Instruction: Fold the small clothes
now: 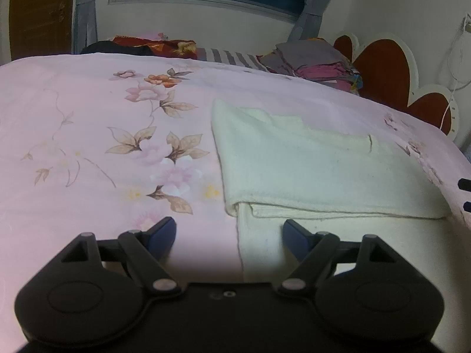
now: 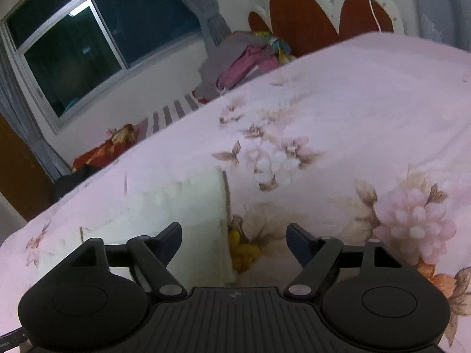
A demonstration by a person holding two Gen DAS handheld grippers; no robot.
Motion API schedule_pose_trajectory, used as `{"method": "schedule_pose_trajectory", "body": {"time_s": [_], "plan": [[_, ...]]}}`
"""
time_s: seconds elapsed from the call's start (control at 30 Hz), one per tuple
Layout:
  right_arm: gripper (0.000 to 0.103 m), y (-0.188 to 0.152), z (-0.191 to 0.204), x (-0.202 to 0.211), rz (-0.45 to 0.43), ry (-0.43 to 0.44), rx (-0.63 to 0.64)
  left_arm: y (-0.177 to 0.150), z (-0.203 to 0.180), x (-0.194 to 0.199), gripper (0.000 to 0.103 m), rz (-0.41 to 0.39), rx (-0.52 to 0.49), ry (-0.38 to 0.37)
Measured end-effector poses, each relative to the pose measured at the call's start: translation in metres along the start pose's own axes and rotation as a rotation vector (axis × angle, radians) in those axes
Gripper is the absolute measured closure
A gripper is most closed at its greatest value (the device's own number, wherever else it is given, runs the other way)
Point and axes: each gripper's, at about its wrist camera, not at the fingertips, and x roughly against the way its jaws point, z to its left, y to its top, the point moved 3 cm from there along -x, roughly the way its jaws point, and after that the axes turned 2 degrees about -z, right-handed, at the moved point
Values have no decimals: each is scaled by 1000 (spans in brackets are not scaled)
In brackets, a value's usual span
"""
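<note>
A cream-white cloth [image 1: 309, 164] is laid flat on a bed covered by a pale pink sheet [image 1: 88, 123] printed with brown leaves and pink blossoms. In the left wrist view the cloth looks soft and slightly fuzzy, like a towel. Its far part is doubled over the near part, with a stitched hem running along the front of the upper layer; the near layer is cut off by the gripper body. What kind of garment it is cannot be told.

The left gripper [image 1: 229, 232] is seen low over the cloth's left edge, its dark blue fingertips [image 1: 163, 231] spread wide with nothing between them. The right gripper [image 2: 234, 236] is likewise spread wide and empty, over the cloth's [image 2: 176, 206] right edge; the view is tilted and blurred, so the weave is lost there.

At the far side of the bed a loose heap of grey and magenta clothes [image 1: 318, 58] is piled beside a headboard [image 1: 382, 67] of red-brown, white-rimmed, rounded panels. A red patterned bundle [image 1: 153, 45] lies further left, partly hidden by the bed's edge. A dark window [image 2: 88, 44] with grey curtains [image 1: 85, 8] is set in the wall behind.
</note>
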Motion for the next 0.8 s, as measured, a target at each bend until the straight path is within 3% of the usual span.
{"method": "schedule_pose_trajectory", "body": {"time_s": [0.1, 0.2, 0.3, 0.4, 0.5, 0.7, 0.8], "plan": [[27, 3, -2, -1, 44, 64, -44, 0, 0, 0, 24, -1, 6, 3], [42, 0, 1, -7, 98, 63, -23, -2, -2, 1, 24, 0, 2, 8], [65, -7, 6, -14, 149, 66, -4, -2, -2, 2, 24, 1, 0, 10], [74, -13, 11, -20, 180, 58, 25, -2, -2, 3, 24, 3, 0, 10], [94, -19, 17, -26, 208, 38, 77, -2, -3, 3, 24, 9, -12, 10], [103, -14, 23, -15, 131, -8, 148, -3, -4, 2, 24, 21, -28, 24], [103, -17, 26, -21, 164, 6, 176, -4, -6, 1, 24, 29, -56, 34]]}}
